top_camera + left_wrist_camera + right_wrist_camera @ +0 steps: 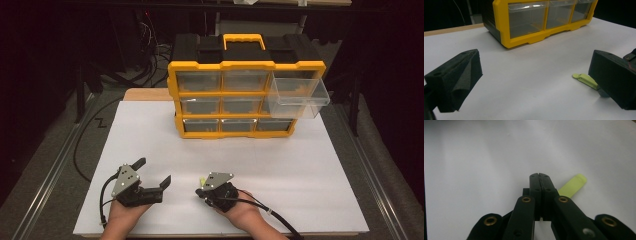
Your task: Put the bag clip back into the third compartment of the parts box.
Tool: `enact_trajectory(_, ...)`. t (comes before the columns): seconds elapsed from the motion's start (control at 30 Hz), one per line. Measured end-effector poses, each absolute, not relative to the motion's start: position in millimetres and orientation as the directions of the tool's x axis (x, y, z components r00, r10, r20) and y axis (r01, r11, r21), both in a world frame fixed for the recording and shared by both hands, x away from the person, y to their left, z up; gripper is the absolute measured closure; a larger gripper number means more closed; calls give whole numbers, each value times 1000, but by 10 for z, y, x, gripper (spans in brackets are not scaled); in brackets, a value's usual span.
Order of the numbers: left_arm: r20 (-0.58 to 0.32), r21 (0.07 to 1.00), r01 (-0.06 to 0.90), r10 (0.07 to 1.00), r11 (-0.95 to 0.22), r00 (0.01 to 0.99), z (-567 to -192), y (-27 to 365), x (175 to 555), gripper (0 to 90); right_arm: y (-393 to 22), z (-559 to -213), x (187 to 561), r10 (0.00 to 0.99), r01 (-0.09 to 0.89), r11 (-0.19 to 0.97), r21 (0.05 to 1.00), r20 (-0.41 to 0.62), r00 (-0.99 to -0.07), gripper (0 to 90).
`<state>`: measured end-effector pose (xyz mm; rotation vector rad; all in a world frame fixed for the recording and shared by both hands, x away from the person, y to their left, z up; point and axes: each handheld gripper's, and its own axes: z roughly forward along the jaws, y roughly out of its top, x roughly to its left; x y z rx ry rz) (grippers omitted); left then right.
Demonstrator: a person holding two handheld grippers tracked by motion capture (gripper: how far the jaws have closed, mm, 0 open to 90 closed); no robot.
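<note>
now the right gripper [202, 187] sat clenched, jaws pressed together, one yellow-green clip [572, 185] lying just beside them on the white table [250, 160]. left gripper [153, 172] gaped wide, nothing in it. beyond stood one yellow organizer [245, 97], nine clear drawers, one pulled out [298, 97].

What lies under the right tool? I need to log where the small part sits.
A yellow-green strip lies on the white sheet beneath the shut right tool. One end pokes out; the rest is covered.
</note>
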<state>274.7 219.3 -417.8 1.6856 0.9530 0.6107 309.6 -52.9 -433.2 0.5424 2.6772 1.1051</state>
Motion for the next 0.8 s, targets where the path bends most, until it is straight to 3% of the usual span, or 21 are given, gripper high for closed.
enact_trajectory(0.33, -56, 945, 297, 826, -137, 560, -4191, 2187, 2763, 3, -667, -4324, 3125, 412, 253, 682, 687, -75, -908, 900)
enact_trajectory(0.67, -57, 944, 300, 828, -137, 557, -4193, 2182, 2768, 3, -950, -4178, 3194, 471, 302, 607, 735, -27, -882, 900)
enact_trajectory(0.8, -59, 946, 297, 831, -131, 553, -4186, 2185, 2761, 4, -1125, -4135, 3244, 500, 350, 548, 760, 38, -865, 712)
